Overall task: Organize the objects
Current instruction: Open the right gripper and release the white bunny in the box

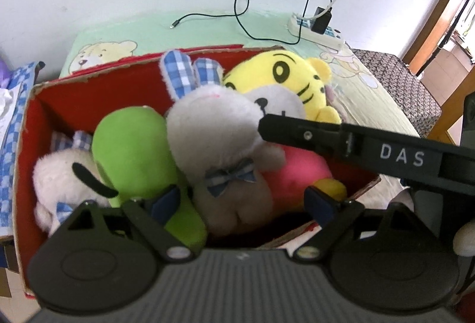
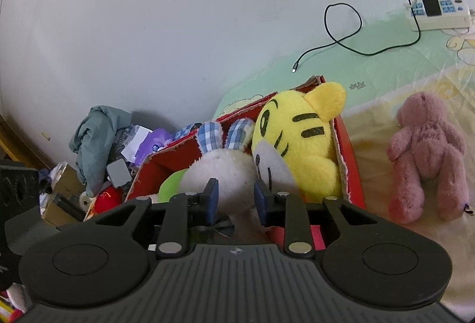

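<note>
A red cardboard box (image 1: 89, 85) holds several plush toys: a white dog (image 1: 59, 171), a green toy (image 1: 133, 150), a grey rabbit with checked ears (image 1: 216, 130), a yellow tiger (image 1: 285, 76) and a pink toy (image 1: 297, 171). My left gripper (image 1: 240, 201) is open over the box, its fingers either side of the rabbit's body. My right gripper (image 2: 236, 199) is narrowly open around the rabbit's head (image 2: 225, 171), beside the tiger (image 2: 302, 138); whether the pads touch it is unclear. The right gripper's side also shows in the left wrist view (image 1: 356, 150). A pink bear (image 2: 427, 153) lies outside the box on the right.
The box sits on a green and yellow bed sheet (image 1: 207, 28). A power strip (image 1: 314, 28) with a charger and a black cable (image 1: 243, 23) lies by the wall. A pile of clothes and clutter (image 2: 101, 144) lies left of the box. A patterned stool (image 1: 397, 82) stands at the right.
</note>
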`<state>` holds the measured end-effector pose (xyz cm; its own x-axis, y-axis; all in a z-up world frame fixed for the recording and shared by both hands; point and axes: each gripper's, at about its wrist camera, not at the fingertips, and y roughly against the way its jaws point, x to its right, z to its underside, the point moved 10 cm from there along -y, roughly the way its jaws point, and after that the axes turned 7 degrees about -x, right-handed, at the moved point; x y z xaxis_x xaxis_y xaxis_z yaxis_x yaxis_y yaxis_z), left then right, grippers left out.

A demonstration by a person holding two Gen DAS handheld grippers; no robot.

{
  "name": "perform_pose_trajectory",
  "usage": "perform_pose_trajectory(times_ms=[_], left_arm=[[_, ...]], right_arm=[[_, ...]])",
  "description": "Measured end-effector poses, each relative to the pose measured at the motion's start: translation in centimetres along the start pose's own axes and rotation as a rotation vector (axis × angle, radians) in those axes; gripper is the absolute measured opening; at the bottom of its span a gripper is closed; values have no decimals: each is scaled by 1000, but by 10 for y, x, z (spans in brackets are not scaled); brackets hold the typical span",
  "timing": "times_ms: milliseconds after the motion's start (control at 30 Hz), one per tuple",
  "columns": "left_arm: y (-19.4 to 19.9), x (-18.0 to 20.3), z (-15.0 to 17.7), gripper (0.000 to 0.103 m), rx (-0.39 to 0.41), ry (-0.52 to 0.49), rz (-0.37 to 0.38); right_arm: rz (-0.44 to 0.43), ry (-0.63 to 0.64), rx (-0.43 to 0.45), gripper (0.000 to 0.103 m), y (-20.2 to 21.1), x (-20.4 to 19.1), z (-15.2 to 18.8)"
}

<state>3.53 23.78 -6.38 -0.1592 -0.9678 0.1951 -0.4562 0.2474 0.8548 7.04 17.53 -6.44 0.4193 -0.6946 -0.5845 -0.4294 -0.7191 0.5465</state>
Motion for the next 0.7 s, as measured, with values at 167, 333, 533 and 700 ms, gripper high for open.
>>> perform_pose_trajectory(times_ms=[167, 333, 533, 700], left_arm=[[7, 2, 2, 91, 13, 4, -25], [9, 1, 5, 91, 18, 16, -58], [12, 0, 6, 91, 33, 23, -103], [13, 2, 7, 91, 41, 36, -131]], right_arm=[[6, 8, 10, 28, 5, 0, 4], [8, 12, 11, 28, 10, -2, 9], [9, 17, 11, 25, 13, -3, 14], [2, 4, 12, 22, 16, -3, 16]])
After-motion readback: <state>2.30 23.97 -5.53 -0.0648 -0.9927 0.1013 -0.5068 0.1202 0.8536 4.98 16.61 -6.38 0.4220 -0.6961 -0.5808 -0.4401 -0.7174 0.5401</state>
